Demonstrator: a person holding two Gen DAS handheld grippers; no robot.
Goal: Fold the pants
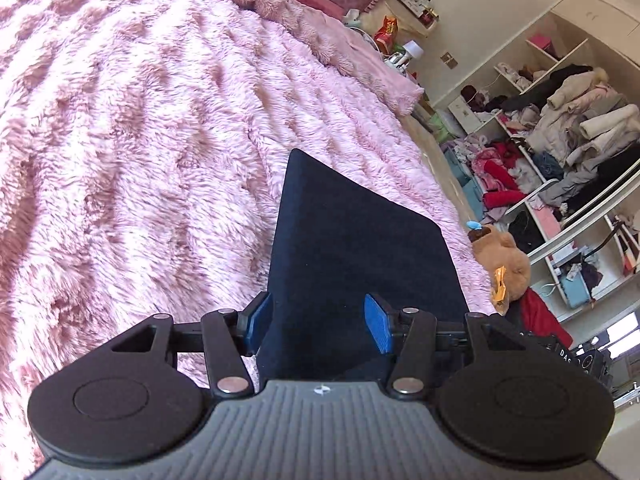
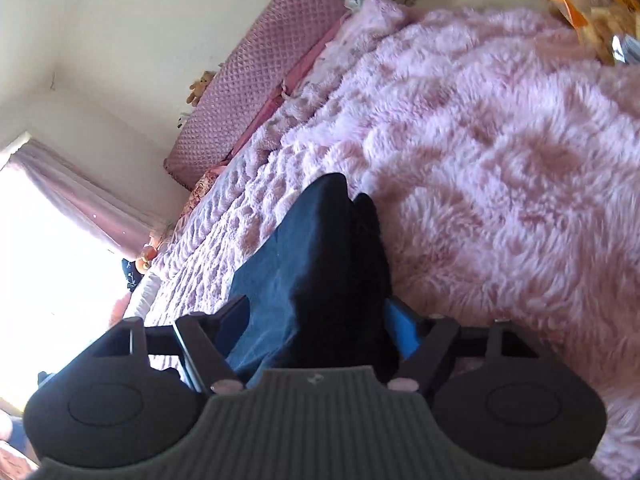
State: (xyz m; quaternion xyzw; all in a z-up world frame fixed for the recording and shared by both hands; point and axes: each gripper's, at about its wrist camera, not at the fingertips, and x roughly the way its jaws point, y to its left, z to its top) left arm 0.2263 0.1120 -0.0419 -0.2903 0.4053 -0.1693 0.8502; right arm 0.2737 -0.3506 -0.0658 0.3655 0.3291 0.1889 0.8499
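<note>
Dark navy pants (image 1: 352,232) lie folded on a fluffy pink blanket (image 1: 140,140), near the bed's right edge in the left wrist view. My left gripper (image 1: 318,325) stands open just above the near end of the cloth, its blue pads (image 1: 378,328) apart on either side. In the right wrist view the pants (image 2: 320,248) form a thicker, rumpled fold running away from the camera. My right gripper (image 2: 320,326) is open wide around that near end, and the cloth fills the gap between its fingers (image 2: 404,332). The part of the pants under both grippers is hidden.
A brown teddy bear (image 1: 504,264) sits by the bed's right edge. Open white shelves (image 1: 560,140) piled with clothes stand beyond. A padded pink headboard (image 2: 248,92) lines the far wall, with a bright window (image 2: 48,248) and a cluttered nightstand (image 1: 388,32) nearby.
</note>
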